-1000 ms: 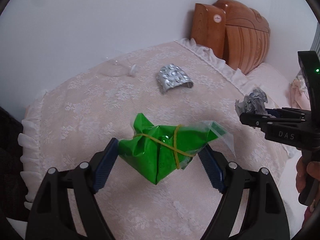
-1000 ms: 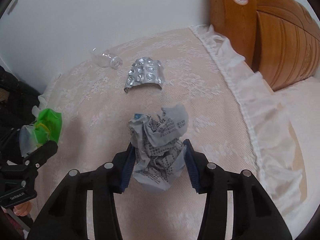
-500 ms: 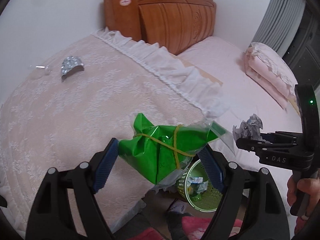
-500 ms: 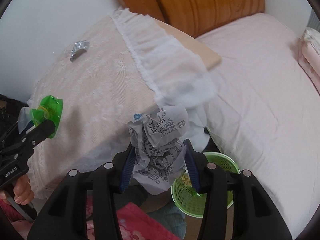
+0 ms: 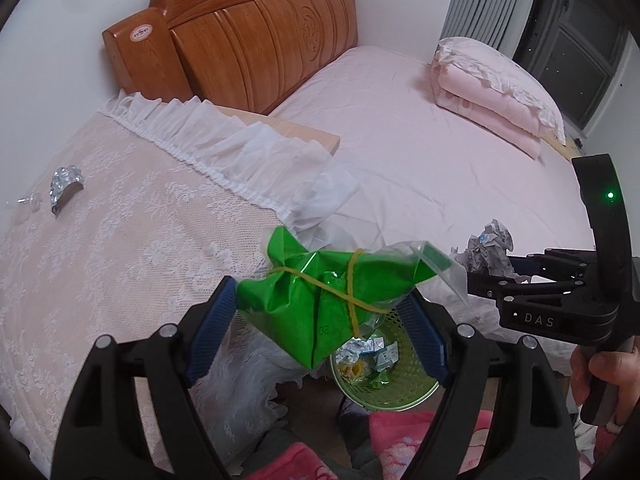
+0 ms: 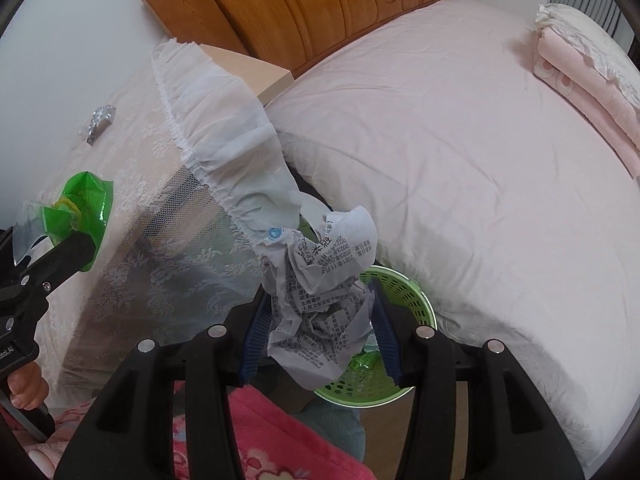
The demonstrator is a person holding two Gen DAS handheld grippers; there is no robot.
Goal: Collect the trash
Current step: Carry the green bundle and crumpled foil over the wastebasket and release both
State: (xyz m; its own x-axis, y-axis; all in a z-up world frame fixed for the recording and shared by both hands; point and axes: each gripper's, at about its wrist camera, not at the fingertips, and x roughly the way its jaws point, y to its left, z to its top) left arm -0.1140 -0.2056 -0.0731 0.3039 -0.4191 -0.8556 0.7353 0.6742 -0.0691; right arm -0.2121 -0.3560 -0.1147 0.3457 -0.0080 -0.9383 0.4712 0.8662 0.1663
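Where lace-covered table point(image 5: 120, 240) meets bed point(image 5: 400, 140)

Soft, even light; fisheye-warped edges

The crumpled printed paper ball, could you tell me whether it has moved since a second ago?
Yes. The crumpled printed paper ball travelled off the lace-covered table to above the green plastic basket.

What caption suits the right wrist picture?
Right gripper holding crumpled printed paper above a green basket beside the bed.
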